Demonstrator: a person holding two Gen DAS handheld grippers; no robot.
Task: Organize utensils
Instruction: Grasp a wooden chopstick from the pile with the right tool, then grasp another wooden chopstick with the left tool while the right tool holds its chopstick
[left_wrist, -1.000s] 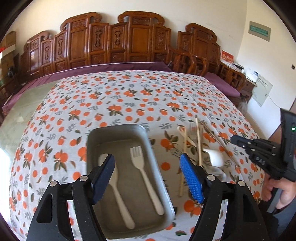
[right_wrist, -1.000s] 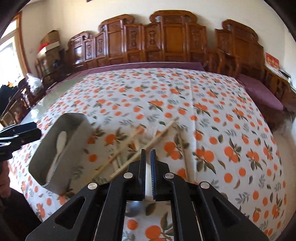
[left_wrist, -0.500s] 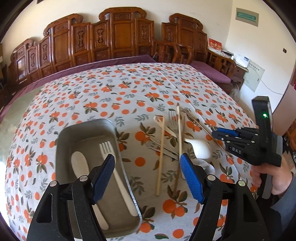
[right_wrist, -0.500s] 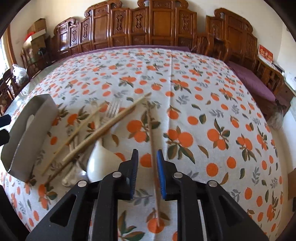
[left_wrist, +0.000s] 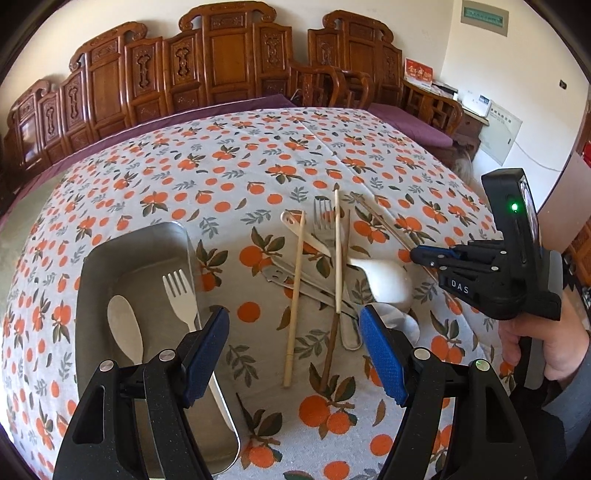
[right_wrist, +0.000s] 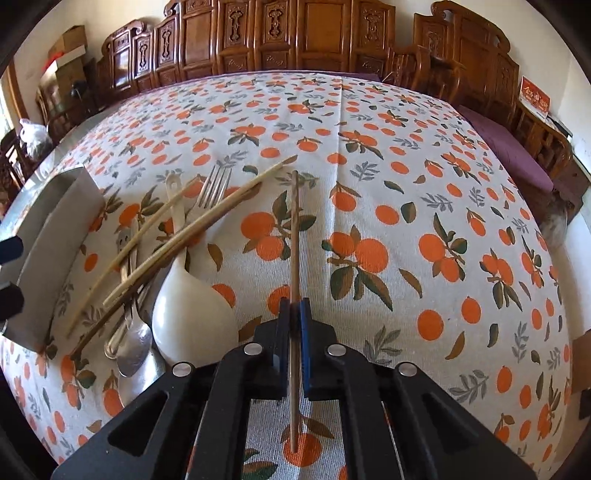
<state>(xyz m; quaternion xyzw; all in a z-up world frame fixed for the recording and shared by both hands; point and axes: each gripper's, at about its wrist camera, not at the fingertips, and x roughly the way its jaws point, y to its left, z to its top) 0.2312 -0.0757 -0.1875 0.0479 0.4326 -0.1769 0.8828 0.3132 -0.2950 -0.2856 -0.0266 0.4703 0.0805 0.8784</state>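
Jaws of the right gripper (right_wrist: 294, 319) are clamped on a dark chopstick (right_wrist: 294, 236) that runs straight ahead between them over the orange-print table (right_wrist: 406, 184). Just left of those jaws sits a white ceramic spoon (right_wrist: 192, 314), with a metal spoon (right_wrist: 135, 343) beside it and pale chopsticks (right_wrist: 192, 225) crossing a metal fork (right_wrist: 214, 188) farther ahead to the left. The left gripper (left_wrist: 293, 350) hangs above the table with its jaws wide apart and nothing between them. Under its left jaw lies a metal tray (left_wrist: 110, 258) holding a white spoon (left_wrist: 123, 332) and a white fork (left_wrist: 179, 291). Ahead of its right jaw lies the pile of loose utensils. Carved wooden chairs (left_wrist: 229, 66) line the far wall.
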